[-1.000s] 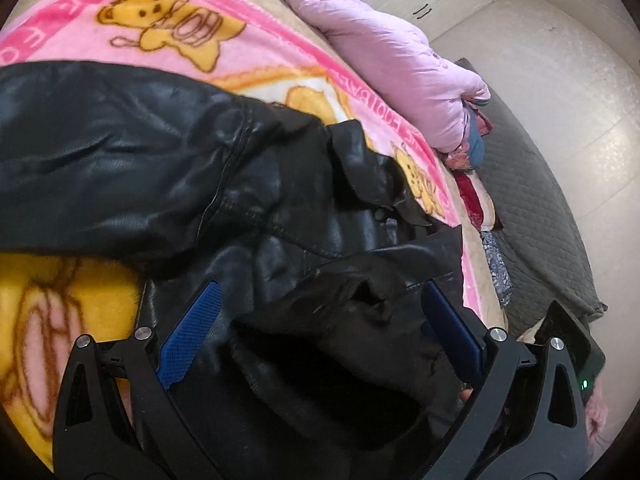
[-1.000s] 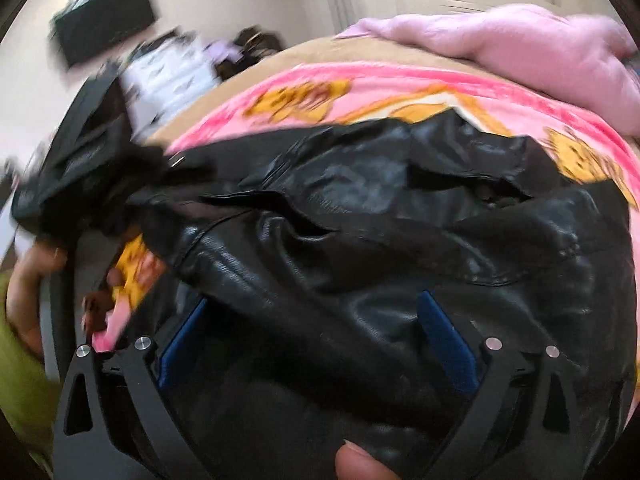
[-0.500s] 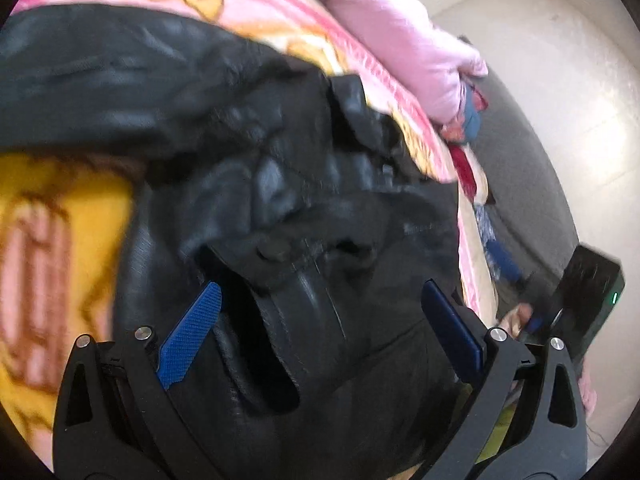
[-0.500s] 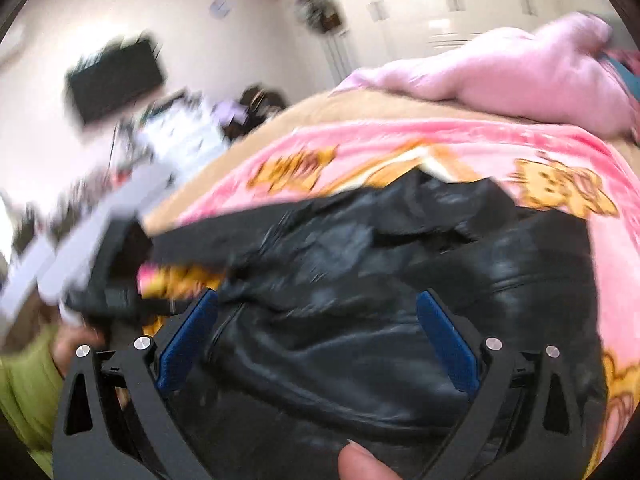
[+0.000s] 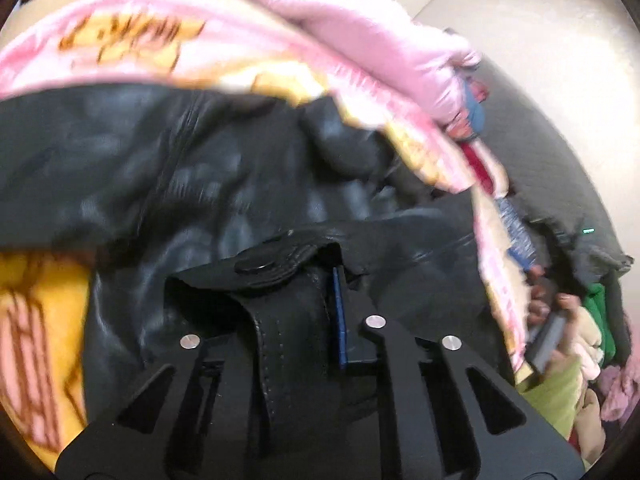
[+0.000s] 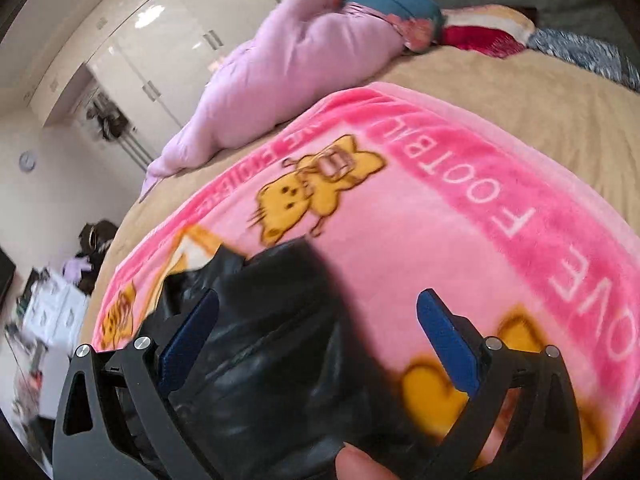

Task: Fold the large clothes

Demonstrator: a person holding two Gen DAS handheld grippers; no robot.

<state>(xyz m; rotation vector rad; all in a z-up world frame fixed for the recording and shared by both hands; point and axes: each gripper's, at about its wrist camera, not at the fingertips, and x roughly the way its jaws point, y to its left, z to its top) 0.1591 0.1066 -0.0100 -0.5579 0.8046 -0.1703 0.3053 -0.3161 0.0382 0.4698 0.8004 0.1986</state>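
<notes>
A black leather jacket (image 5: 200, 168) lies crumpled on a pink cartoon blanket (image 5: 140, 40) spread over the bed. My left gripper (image 5: 320, 276) has its jaws closing on a jacket flap with a snap button (image 5: 256, 266); the leather wraps over one finger and only one blue pad (image 5: 339, 320) shows. In the right wrist view the jacket's edge (image 6: 272, 344) lies under the left half of my right gripper (image 6: 320, 296), which stands open over the blanket (image 6: 440, 208), its pads pressing on nothing. A thumb tip (image 6: 360, 464) shows at the bottom.
A lilac quilt (image 6: 288, 68) and a heap of coloured clothes (image 6: 400, 8) lie at the far side of the beige sheet (image 6: 520, 92). White wardrobe doors (image 6: 160, 40) stand behind. A grey padded cover (image 5: 540, 160) hangs past the bed's edge, near a hand (image 5: 560, 308).
My left gripper went from wide open to shut on the jacket's snap flap. My right gripper swung sideways off the jacket's middle to its edge, so mostly pink blanket lies under it now.
</notes>
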